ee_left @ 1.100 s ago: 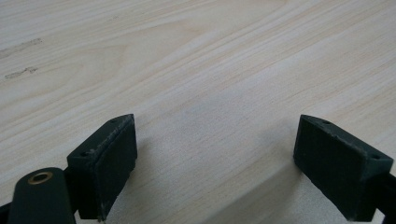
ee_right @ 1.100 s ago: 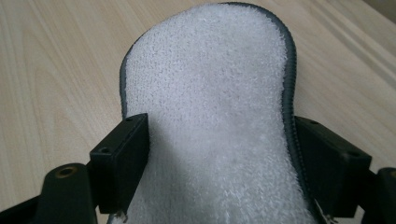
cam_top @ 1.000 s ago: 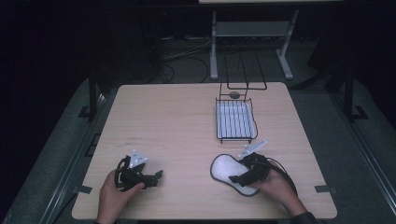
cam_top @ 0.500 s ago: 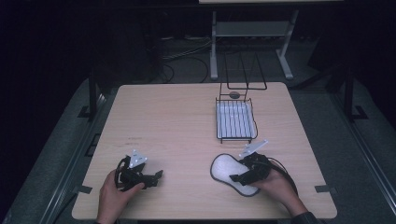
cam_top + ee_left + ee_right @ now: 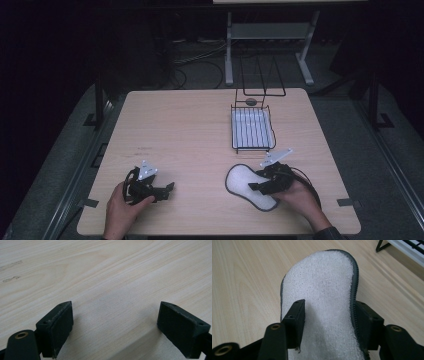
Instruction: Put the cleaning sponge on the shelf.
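A white fleecy pad [image 5: 245, 184] with a grey stitched rim lies flat on the wooden table [image 5: 190, 130], front right. My right gripper [image 5: 256, 186] is down on its near half. In the right gripper view the pad [image 5: 324, 290] runs between the jaws: one fingertip [image 5: 295, 317] presses on the white face, the other [image 5: 368, 322] sits against the grey rim, so the gripper is shut on the pad. My left gripper [image 5: 167, 188] rests at the front left, open. In its own view the left gripper [image 5: 115, 325] has only bare wood between its pads.
A black wire rack [image 5: 252, 129] with a white slatted base stands on the table behind the pad, its wire frame rising at the back. A metal stand [image 5: 270, 30] and cables are on the floor beyond the table.
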The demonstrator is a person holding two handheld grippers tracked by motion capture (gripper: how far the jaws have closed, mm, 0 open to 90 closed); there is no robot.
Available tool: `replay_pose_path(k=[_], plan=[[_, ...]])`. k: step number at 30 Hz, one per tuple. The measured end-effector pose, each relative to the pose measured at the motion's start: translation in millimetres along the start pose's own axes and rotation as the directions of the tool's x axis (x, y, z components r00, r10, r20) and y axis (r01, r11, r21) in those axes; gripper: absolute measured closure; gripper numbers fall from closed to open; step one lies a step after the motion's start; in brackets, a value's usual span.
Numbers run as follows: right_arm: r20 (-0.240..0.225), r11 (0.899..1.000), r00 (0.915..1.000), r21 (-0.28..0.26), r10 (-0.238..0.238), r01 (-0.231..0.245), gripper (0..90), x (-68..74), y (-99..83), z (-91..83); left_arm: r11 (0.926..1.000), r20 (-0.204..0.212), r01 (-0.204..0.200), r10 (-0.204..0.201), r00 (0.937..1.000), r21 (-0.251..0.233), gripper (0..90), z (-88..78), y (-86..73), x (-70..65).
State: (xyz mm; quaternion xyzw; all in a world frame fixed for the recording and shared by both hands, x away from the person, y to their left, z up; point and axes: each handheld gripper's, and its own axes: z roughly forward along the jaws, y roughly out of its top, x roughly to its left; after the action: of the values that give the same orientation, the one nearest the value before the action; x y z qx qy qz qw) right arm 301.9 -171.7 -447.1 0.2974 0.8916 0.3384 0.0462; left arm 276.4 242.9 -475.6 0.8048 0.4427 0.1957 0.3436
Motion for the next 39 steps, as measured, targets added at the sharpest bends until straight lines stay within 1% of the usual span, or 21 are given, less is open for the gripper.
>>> replay_pose_path(k=[3,4,5,8,9,13,17,19,21,28,30,32,34,39], plan=[[-0.005,1.0,1.0,-0.006,0.006,-0.006,49.1,-0.9,-0.1,-1.3,1.0,0.0,0.0,0.0,1.0,0.0,12.7,0.0,0.0,0.0],[-0.006,1.0,1.0,-0.014,0.007,-0.007,51.4,-1.3,-0.2,-2.8,1.0,0.0,0.0,0.0,1.0,0.0,12.7,0.0,0.0,0.0],[-0.006,1.0,1.0,-0.014,0.007,-0.007,51.4,-1.3,-0.2,-2.8,1.0,0.0,0.0,0.0,1.0,0.0,12.7,0.0,0.0,0.0],[-0.008,1.0,0.9999,-0.025,0.012,-0.013,55.5,-1.5,0.3,-6.1,1.0,0.0,0.0,0.0,1.0,0.0,12.7,0.0,0.0,0.0],[-0.012,0.999,0.9999,-0.032,0.009,-0.009,56.9,-2.1,0.2,-6.7,1.0,0.0,0.0,0.0,1.0,0.0,12.6,0.0,0.0,0.0],[-0.024,0.998,0.9994,-0.051,0.024,-0.026,61.6,-3.6,0.3,-10.7,1.0,0.0,0.0,0.0,1.0,0.0,12.7,0.0,0.0,0.0],[-0.046,0.997,0.998,-0.066,0.043,-0.046,65.2,-6.3,-0.1,-13.8,1.0,0.0,0.0,0.0,1.0,0.0,12.7,0.0,0.0,0.0],[-0.051,0.996,0.9977,-0.071,0.044,-0.048,66.0,-7.0,-0.3,-14.6,1.0,0.0,0.0,0.0,1.0,0.0,12.7,0.0,0.0,0.0],[-0.067,0.995,0.9963,-0.083,0.053,-0.058,69.2,-7.8,0.1,-17.7,1.0,0.0,0.0,0.0,1.0,0.0,12.7,0.0,0.0,0.0],[-0.076,0.991,0.9958,-0.119,0.051,-0.06,73.6,-7.5,0.1,-23.5,1.0,0.0,0.0,0.0,1.0,0.0,12.7,0.0,0.0,0.0],[-0.088,0.988,0.9944,-0.138,0.058,-0.07,76.3,-7.5,0.4,-26.6,1.0,0.0,0.0,0.0,1.0,0.0,12.7,0.0,0.0,0.0],[-0.091,0.987,0.9942,-0.143,0.057,-0.069,77.2,-7.6,0.7,-27.5,1.0,0.0,0.0,0.0,1.0,0.0,12.7,0.0,0.0,0.0],[-0.106,0.985,0.9925,-0.152,0.062,-0.078,79.6,-7.5,1.7,-30.4,1.0,0.0,0.001,-0.001,1.0,0.0,12.7,0.0,0.0,0.0],[-0.105,0.982,0.9922,-0.169,0.067,-0.084,82.0,-6.8,2.4,-34.0,1.0,0.0,0.0,0.0,1.0,0.0,12.7,0.0,0.0,0.0]])
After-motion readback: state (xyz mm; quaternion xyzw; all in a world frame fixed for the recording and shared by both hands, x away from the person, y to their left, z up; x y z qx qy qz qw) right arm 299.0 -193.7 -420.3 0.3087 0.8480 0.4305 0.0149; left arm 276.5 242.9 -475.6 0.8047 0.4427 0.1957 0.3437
